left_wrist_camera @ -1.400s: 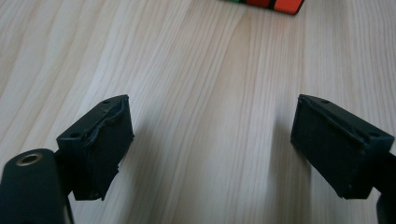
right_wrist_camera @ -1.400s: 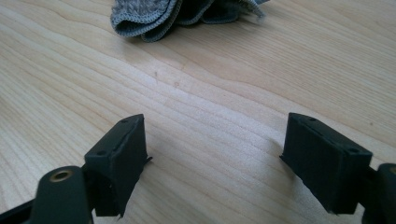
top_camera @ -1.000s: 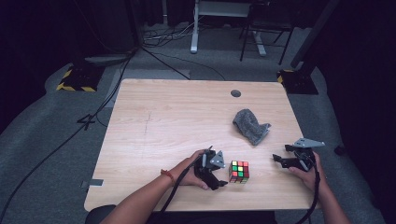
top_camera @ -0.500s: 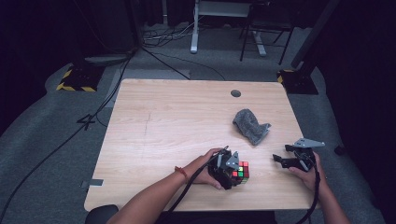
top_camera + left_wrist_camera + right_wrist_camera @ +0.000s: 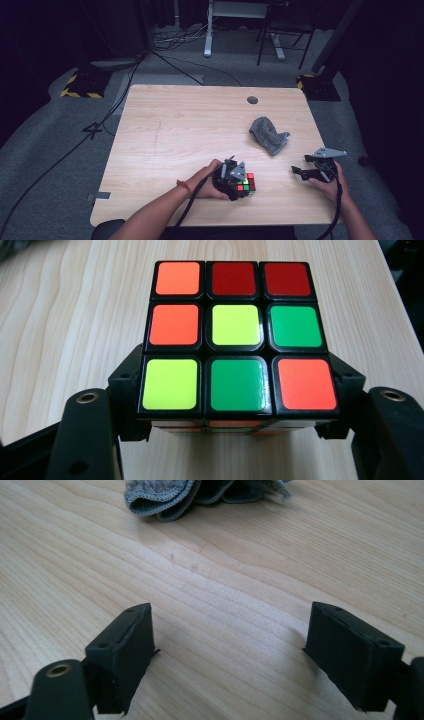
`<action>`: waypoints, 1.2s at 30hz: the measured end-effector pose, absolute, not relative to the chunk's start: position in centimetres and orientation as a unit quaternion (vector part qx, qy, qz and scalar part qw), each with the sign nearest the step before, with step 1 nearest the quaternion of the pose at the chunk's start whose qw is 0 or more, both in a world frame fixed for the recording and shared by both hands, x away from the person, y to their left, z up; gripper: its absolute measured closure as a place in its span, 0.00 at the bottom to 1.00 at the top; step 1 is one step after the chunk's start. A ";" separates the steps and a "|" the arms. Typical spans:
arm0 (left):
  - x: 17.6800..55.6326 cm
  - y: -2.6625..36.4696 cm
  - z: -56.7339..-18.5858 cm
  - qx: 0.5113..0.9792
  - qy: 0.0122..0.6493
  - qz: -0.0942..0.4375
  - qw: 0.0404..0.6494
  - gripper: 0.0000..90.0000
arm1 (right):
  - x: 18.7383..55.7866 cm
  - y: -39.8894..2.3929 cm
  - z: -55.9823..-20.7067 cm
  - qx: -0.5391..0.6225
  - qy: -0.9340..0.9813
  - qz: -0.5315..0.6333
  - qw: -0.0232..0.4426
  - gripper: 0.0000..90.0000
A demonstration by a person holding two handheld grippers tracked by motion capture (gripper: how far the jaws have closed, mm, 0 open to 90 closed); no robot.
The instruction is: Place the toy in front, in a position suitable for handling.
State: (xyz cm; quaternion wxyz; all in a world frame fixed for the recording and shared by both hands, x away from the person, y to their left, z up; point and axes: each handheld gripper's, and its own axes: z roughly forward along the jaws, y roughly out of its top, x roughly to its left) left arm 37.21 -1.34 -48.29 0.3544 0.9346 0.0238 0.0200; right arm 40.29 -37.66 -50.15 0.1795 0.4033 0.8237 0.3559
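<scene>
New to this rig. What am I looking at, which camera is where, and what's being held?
No robot arm here: a person at a wooden table holds a two-jaw gripper in each hand. The high view looks down from above the person's side. The other two cameras ride on the grippers and look along their black jaws. The left gripper has just closed on a puzzle cube, its jaws against the cube's two sides in the left gripper view. The right gripper stands open over bare wood, holding nothing. A crumpled grey cloth lies farther back on the table, apart from both.
</scene>
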 end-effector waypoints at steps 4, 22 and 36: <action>36.7 1.6 -48.3 0.934 0.041 0.020 0.353 0.37 | 40.4 -37.4 -49.6 0.390 0.819 0.371 0.201 0.29; 35.5 11.2 -48.4 0.930 0.112 0.032 0.349 0.38 | 47.1 -31.1 -44.4 0.325 0.837 0.375 0.233 0.50; 35.6 12.4 -48.7 0.925 0.117 0.029 0.361 0.38 | 49.7 -29.1 -48.1 0.340 0.868 0.328 0.154 0.73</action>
